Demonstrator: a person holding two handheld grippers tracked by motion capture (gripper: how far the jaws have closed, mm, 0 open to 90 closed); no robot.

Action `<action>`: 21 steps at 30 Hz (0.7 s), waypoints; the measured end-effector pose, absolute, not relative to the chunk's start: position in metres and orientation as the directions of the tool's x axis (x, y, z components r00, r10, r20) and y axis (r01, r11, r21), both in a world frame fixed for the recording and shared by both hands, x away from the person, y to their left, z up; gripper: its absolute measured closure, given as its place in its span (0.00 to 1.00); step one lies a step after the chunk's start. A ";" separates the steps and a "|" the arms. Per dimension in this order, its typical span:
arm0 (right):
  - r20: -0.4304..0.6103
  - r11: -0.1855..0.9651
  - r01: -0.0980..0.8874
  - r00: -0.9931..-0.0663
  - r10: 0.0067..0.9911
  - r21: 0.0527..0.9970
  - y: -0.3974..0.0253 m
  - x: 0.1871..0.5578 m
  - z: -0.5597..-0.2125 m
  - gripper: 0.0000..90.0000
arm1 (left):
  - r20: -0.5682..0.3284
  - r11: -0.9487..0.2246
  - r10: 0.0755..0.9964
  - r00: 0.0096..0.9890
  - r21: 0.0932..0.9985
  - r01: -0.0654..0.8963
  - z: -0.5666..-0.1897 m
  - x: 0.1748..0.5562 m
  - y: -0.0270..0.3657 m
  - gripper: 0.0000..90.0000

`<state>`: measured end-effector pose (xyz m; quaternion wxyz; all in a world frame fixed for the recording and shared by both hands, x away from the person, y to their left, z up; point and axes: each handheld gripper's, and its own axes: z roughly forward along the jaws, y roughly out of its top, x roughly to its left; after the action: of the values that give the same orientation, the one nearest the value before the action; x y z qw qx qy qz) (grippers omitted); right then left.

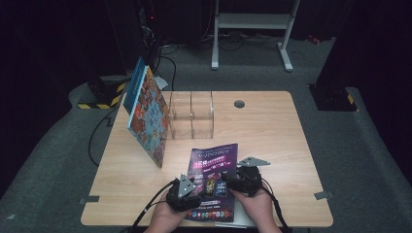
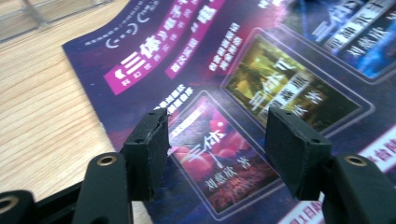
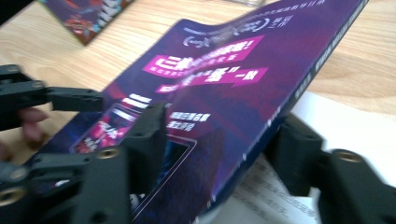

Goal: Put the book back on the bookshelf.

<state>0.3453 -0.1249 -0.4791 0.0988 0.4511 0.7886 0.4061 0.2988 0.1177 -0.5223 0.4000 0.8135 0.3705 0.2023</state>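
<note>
A purple magazine (image 1: 214, 160) lies near the table's front edge, its cover printed with pink and white text (image 2: 224, 60). My left gripper (image 1: 190, 190) hovers open just above the cover's left part (image 2: 219, 154), with nothing between its jaws. My right gripper (image 1: 240, 178) is open at the magazine's right edge. In the right gripper view (image 3: 222, 149) the cover (image 3: 243, 79) is lifted and curved; one jaw stands above it, the other below it over a white page (image 3: 345, 126). The left gripper (image 3: 51, 98) shows at that view's left, with fingers of a hand behind it.
Two colourful books (image 1: 148, 114) lean tilted against a clear acrylic holder (image 1: 192, 115) at the back left of the wooden table (image 1: 277, 141). A grey round cap (image 1: 239, 103) sits in the tabletop behind. A white metal frame (image 1: 252, 22) stands on the floor beyond.
</note>
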 end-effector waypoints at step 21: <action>0.160 0.245 0.597 -0.543 0.824 0.764 -0.127 0.347 -0.467 0.57 | 0.032 -0.392 0.785 0.619 0.799 0.456 -0.524 0.303 0.123 0.42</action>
<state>0.3473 -0.1270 -0.4666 0.1382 0.4574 0.7768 0.4101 0.3028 0.1231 -0.5238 0.3956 0.8080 0.3839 0.2078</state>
